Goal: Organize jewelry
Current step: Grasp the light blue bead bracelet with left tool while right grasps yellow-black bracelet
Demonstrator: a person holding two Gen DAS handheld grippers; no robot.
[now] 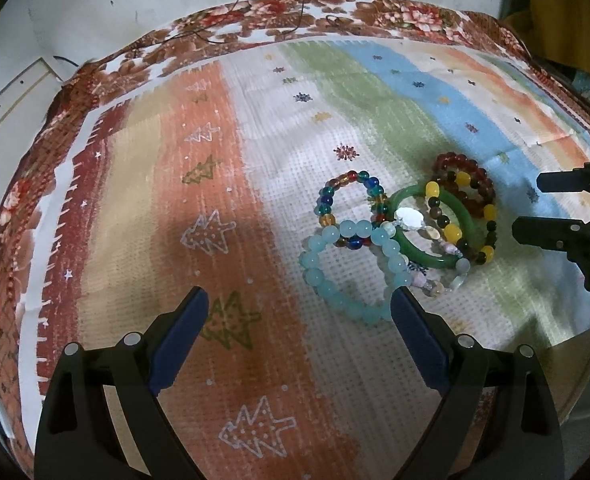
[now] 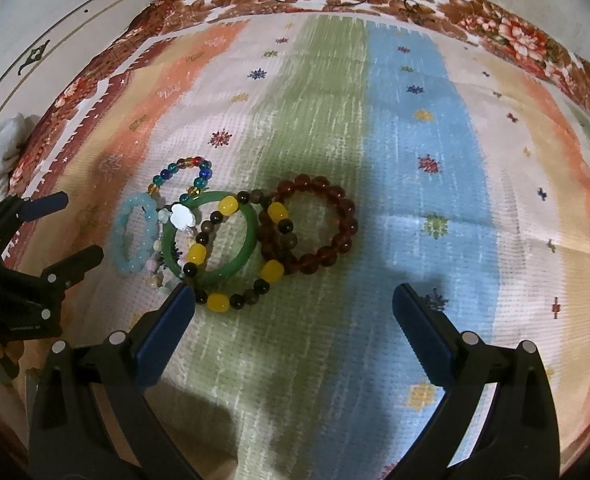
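We have both grippers over a striped patterned cloth (image 2: 407, 160) with a floral brown border (image 2: 495, 20); what lies under it we can't tell. Left gripper (image 1: 299, 300): jaws spread wide, nothing between them, blue pads visible, tips just short of the pile. Right gripper (image 2: 293, 294): jaws also wide apart and holding nothing, its left tip just beside the yellow-and-dark bead bracelet (image 2: 235, 248). All jewelry sits in one overlapping cluster on the cloth, between the two grippers. Contents: light-blue bead bracelet (image 1: 335, 264) at the left end, nearest our left gripper; multicolour glass bead bracelet (image 1: 347, 208) behind it; green bangle (image 2: 211, 236) in the middle, lying flat; a white flower-shaped charm (image 2: 183, 215) resting on the bangle's rim, part of a pale mixed-bead strand (image 1: 435, 280) that trails under the bangle; the yellow-and-dark bracelet draped across the bangle; dark red bead bracelet (image 2: 315, 224) at the right end, overlapping the yellow-and-dark one. In the left wrist view the right gripper enters from the right edge, near the red bracelet. In the right wrist view the left gripper sits at the left edge, near the light-blue bracelet. Thin dark wires (image 1: 279, 8) run across the far border.
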